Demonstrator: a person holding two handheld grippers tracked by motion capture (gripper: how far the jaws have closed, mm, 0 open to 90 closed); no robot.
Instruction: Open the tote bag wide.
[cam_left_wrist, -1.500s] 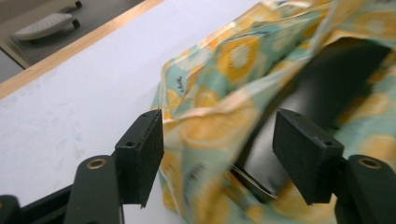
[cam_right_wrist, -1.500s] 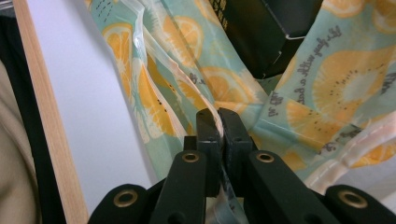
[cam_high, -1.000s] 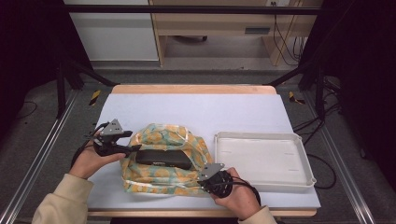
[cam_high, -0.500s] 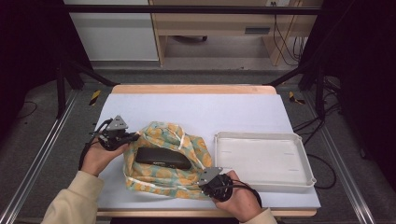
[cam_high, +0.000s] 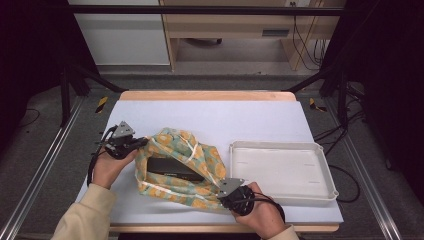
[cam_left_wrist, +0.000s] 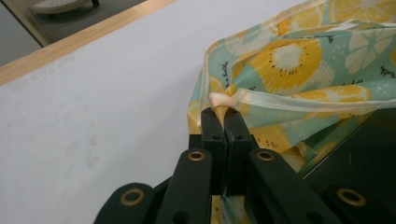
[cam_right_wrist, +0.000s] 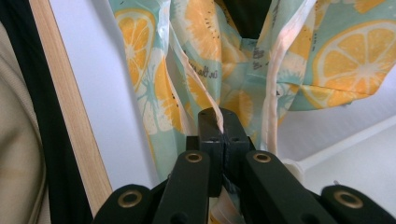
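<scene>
The citrus-print bag (cam_high: 177, 167) lies on the near left part of the white table (cam_high: 240, 117), just left of the empty white tray (cam_high: 282, 170), its mouth spread around a flat black case (cam_high: 175, 169); we judge the aim is to hold that mouth open, so we should pull the two rims apart evenly and low, without tearing the thin film.

Our left gripper (cam_left_wrist: 225, 112), whose jaws have just been closing, now pinches the bag's cream hem at its far-left edge with the hand resting low on the table. Our right gripper (cam_right_wrist: 219, 121) pinches the near-right rim, its hand at the table's front edge.
</scene>
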